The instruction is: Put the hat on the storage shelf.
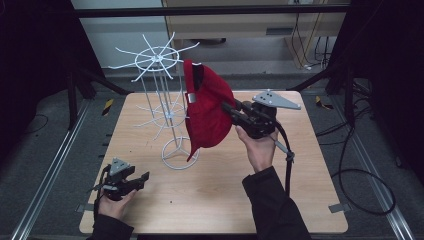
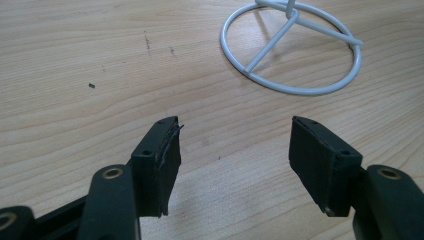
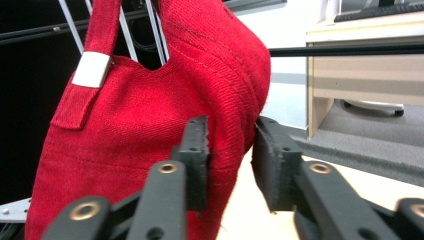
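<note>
- A red cap [image 1: 207, 107] is seen hanging by its back strap from an upper prong of the white wire rack [image 1: 159, 95], brim pointing down toward the rack's ring base [image 2: 292, 47].
- The right gripper [image 1: 229, 109] is held at the cap's crown; in the right gripper view a fold of the red cloth [image 3: 227, 125] lies between the 2 jaws, which are parted partway. Daylight is visible beside the right-hand pad, so no firm pinch is judged to be in place.
- The left gripper [image 1: 142, 178] is rested low on the wooden table [image 1: 210, 200], jaws spread wide with nothing between them; the ring base lies ahead of and beyond its right-hand jaw.
- Risks, as judged:
  - The cloth could snag on a pad as the jaws are drawn away, so the cap would be pulled off its prong.
  - The light rack could be tipped by that same tug, since it is not steadied by the left gripper.
</note>
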